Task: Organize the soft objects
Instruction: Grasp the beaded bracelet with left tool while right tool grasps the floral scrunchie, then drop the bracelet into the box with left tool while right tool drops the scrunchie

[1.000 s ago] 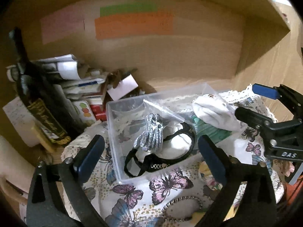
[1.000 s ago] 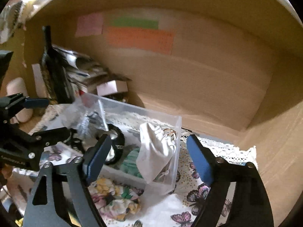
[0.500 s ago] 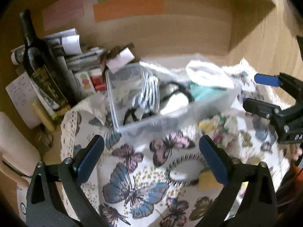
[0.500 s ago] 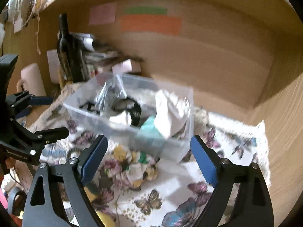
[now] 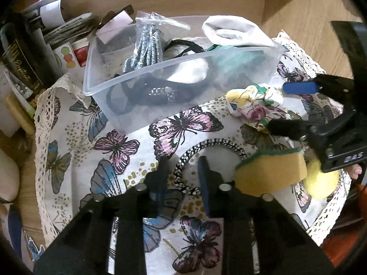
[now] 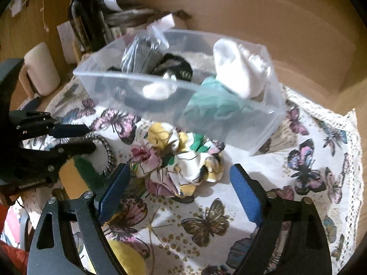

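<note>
My work surface is a wooden shelf (image 6: 309, 73) covered by a butterfly cloth (image 5: 137, 142). Directly on the cloth lie a clear bin (image 5: 174, 91), a floral scrunchie (image 6: 176, 158) just in front of it, a braided hair tie (image 5: 206, 144) and a yellow sponge (image 5: 270, 171). A bottle (image 5: 20, 57) and papers (image 5: 66, 29) stand left of the cloth.

Warm, dim indoor light. Fisheye bending darkens every corner. The plastic box (image 6: 229, 123) looks smeared in the right wrist view; soft shadows lie on the butterfly cloth (image 6: 263, 160).
</note>
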Available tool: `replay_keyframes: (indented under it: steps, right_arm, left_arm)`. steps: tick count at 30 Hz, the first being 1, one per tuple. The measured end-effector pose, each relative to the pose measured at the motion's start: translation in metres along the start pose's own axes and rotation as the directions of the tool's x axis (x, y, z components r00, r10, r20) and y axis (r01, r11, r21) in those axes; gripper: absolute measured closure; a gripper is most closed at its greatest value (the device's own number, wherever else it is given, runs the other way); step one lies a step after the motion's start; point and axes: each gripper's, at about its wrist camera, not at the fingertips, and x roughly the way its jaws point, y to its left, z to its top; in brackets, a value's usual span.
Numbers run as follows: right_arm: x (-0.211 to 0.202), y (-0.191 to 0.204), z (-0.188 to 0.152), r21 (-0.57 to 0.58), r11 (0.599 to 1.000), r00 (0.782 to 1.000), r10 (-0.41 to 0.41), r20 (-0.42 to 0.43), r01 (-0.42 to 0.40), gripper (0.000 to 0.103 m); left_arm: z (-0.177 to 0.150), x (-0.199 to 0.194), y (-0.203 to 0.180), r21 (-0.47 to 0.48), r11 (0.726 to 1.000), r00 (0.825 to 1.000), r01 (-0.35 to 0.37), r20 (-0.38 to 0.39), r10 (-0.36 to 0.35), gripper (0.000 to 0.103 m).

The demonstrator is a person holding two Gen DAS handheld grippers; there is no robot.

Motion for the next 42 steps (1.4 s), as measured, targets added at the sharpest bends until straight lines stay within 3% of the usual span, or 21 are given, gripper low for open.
replay_keyframes:
  steps: [1,2,4,7,16,22,29,33,42]
  right_arm:
    - [0.003,0.000,-0.001,-0.002,1.000,1.000,0.004,-0.007,-0.004,0.028]
    - [0.007,0.000,-0.001,-0.004,1.000,1.000,0.008,-0.019,-0.008,0.043]
    - [0.012,0.001,-0.003,-0.009,1.000,0.999,0.025,-0.041,-0.025,0.062]
    - [0.006,0.004,-0.005,-0.022,1.000,1.000,0.010,-0.007,-0.010,0.083]
    - [-0.042,0.003,-0.006,-0.021,0.999,0.989,-0.034,0.147,0.037,0.087]
    - [-0.083,0.002,0.007,-0.008,0.999,0.959,-0.049,0.278,0.054,0.087]
    - [-0.098,0.008,0.041,0.008,0.998,0.923,-0.054,0.382,0.055,0.087]
    - [-0.087,0.009,0.057,0.011,0.998,0.922,-0.061,0.383,0.062,0.087]
    - [-0.026,0.004,0.070,0.008,0.998,0.964,-0.061,0.259,0.061,0.087]
  left_arm:
    - [-0.001,0.000,0.000,-0.003,1.000,1.000,0.005,0.003,-0.005,0.093]
    - [-0.002,-0.001,0.001,-0.008,1.000,1.000,0.008,0.005,-0.008,0.095]
    - [-0.004,-0.003,0.002,-0.027,1.000,1.000,-0.006,0.015,0.006,0.097]
    - [-0.006,-0.018,0.009,-0.049,0.999,0.998,-0.017,0.064,0.020,0.098]
    - [0.011,-0.071,0.020,-0.075,0.996,0.975,-0.041,0.213,0.056,0.098]
    - [0.029,-0.094,0.025,-0.106,0.993,0.949,-0.052,0.303,0.082,0.098]
    - [0.057,-0.099,0.031,-0.142,0.987,0.929,-0.068,0.353,0.115,0.098]
    - [0.070,-0.088,0.035,-0.165,0.982,0.926,-0.086,0.352,0.141,0.098]
    - [0.080,-0.038,0.052,-0.216,0.969,0.950,-0.123,0.255,0.178,0.098]
